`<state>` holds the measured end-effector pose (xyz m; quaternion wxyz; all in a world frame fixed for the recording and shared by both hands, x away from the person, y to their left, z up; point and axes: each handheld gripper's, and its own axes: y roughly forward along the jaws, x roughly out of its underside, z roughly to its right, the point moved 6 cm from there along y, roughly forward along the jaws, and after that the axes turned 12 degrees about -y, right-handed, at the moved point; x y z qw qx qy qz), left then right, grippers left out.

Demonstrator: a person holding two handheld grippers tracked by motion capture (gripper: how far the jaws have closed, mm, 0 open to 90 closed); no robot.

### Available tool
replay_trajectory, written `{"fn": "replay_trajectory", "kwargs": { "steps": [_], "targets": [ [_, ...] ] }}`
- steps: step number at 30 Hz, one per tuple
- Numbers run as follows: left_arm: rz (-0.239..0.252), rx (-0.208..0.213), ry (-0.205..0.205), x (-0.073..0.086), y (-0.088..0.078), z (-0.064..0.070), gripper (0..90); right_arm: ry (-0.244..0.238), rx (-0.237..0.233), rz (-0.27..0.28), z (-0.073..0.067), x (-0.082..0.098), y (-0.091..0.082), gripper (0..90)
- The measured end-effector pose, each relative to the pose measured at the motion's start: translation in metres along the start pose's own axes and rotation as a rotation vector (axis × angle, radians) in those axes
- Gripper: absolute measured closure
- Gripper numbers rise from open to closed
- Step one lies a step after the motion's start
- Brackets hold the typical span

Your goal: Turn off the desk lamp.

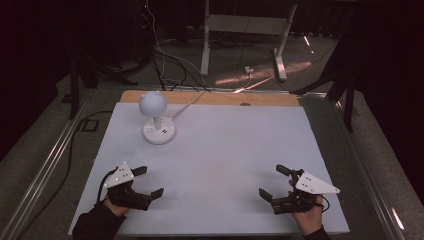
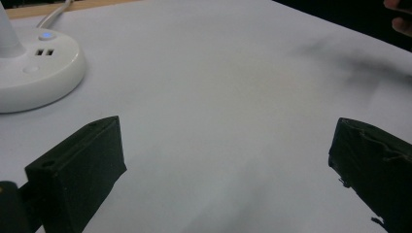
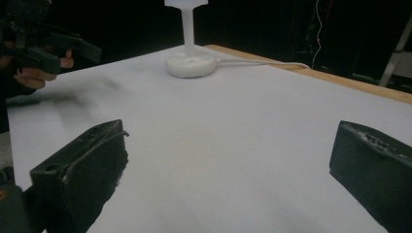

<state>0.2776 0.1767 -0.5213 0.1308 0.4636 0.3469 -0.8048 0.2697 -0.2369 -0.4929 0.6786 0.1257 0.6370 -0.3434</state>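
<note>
A white desk lamp (image 1: pixel 156 116) with a round head and a disc base stands at the back left of the white table sheet (image 1: pixel 220 165). Its base (image 2: pixel 36 73) has two USB ports and a lit blue button; it also appears far off as the lamp base (image 3: pixel 190 64). My left gripper (image 1: pixel 149 181) hovers open near the front left edge, nothing between its jaws. My right gripper (image 1: pixel 274 182) is open at the front right, also holding nothing. Wide gaps separate the jaws in both gripper views: left gripper (image 2: pixel 228 165), right gripper (image 3: pixel 228 165).
The lamp's white cable (image 1: pixel 187 105) runs off the back edge over a wooden tabletop strip (image 1: pixel 215 98). Behind the table are a white desk frame (image 1: pixel 245 35) and loose floor cables. In the right gripper view, the other hand and gripper (image 3: pixel 41 46) sit far left.
</note>
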Motion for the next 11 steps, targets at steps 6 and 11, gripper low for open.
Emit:
{"fn": "replay_trajectory", "kwargs": {
  "steps": [6, 11],
  "targets": [
    [0.02, 0.056, 0.025, 0.009, -0.001, -0.001, 0.4, -0.002, -0.007, -0.005, -0.001, 0.001, 0.0, 0.0],
    [-0.003, 0.053, 0.044, 0.012, 0.003, 0.001, 0.4, -0.007, -0.012, -0.006, -0.002, 0.001, 0.002, 0.0]
  ]
}}
